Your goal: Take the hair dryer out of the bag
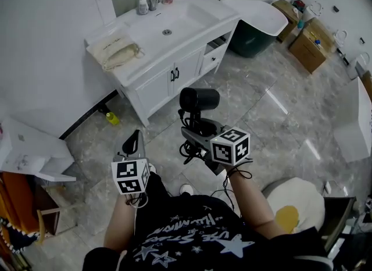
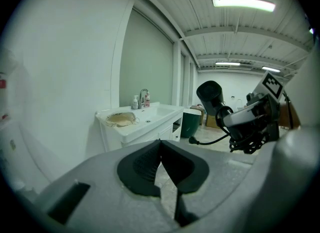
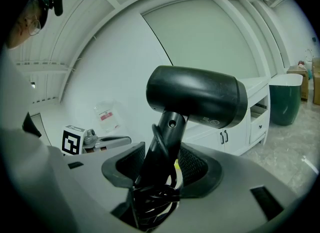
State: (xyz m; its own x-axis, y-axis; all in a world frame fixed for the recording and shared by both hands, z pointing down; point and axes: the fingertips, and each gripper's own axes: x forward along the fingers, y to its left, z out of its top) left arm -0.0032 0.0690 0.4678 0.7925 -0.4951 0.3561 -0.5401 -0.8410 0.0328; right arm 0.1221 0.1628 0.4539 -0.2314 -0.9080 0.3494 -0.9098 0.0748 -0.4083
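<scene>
Already outside the bag (image 1: 119,54), the glossy black hair dryer (image 3: 192,94), a stubby barrel on a straight handle with bundled cord (image 3: 152,197), stands in the right gripper (image 3: 162,164), whose ribbed pads clamp the handle. That limp beige bag lies slumped at the white vanity top's (image 1: 192,34) left end, contents unseen. The left gripper's (image 2: 161,152) jaws meet, empty.

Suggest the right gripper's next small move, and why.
Probably move toward the vanity to set the dryer down: the right gripper clamps its handle in mid-air, well clear of the bag lying on the vanity, so it's already out.
</scene>
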